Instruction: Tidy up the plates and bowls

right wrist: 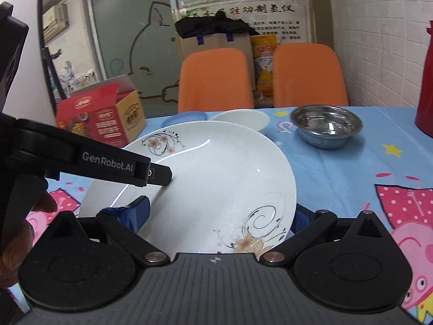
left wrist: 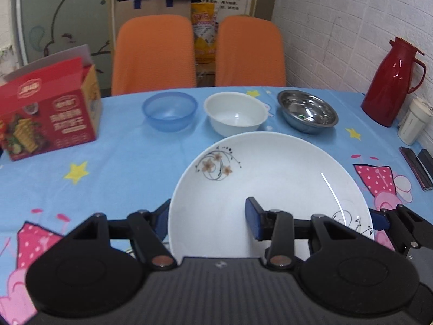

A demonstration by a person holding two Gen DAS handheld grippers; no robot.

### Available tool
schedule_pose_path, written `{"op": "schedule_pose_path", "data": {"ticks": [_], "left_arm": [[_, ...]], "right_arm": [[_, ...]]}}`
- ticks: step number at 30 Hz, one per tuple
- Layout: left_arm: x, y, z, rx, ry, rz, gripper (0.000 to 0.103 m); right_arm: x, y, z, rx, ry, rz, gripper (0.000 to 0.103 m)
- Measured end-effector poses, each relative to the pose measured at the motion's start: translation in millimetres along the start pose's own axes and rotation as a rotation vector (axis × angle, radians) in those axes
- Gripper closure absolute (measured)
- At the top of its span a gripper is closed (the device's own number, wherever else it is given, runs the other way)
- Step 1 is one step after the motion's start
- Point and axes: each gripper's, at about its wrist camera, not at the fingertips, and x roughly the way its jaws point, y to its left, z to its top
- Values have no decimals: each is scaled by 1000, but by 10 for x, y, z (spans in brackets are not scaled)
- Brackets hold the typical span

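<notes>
Both the left gripper and right gripper clamp the floral white plate, steel bowl at one o'clock.

Two black plastic grippers are seen, each with blue ribbed pads, round black discs near the camera, a grey ridged middle plate and shiny round screws. White letters "GenRobot.AI" are printed on the left gripper. A bare hand is seen at the left edge.

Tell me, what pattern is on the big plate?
White plate with brown flowers and black swirls; clearest in the right wrist view.
</notes>
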Motion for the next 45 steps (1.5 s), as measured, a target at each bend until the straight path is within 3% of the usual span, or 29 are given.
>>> {"op": "schedule_pose_path", "data": {"ticks": [5,9,18,24,27,30,33,38,45], "left_arm": [[-345,408,-419,-55,2,86,60],[-399,639,-728,-108,32,91,60],[-263,752,-962,-130,31,68,57],[-360,778,-905,-160,-9,50,50],[-392,755,-837,-154,-28,55,48],[-413,725,-797,-149,-39,61,45],[-419,658,-755,-130,-47,69,42],[-370,532,-670,-109,-48,63,36],[-290,286,-528,-64,-51,54,30]], "right_arm": [[-25,530,-180,-50,32,101,12],[-31,799,-372,-79,79,140,12],[20,1025,-564,-220,94,77,13],[-17,916,-535,-190,68,29,13],[35,917,-557,-190,100,42,13],[-1,824,-543,-136,81,77,14],[-51,736,-499,-121,53,55,14],[-106,412,-456,-14,44,54,14],[-159,-132,-502,99,49,-44,14]]}}
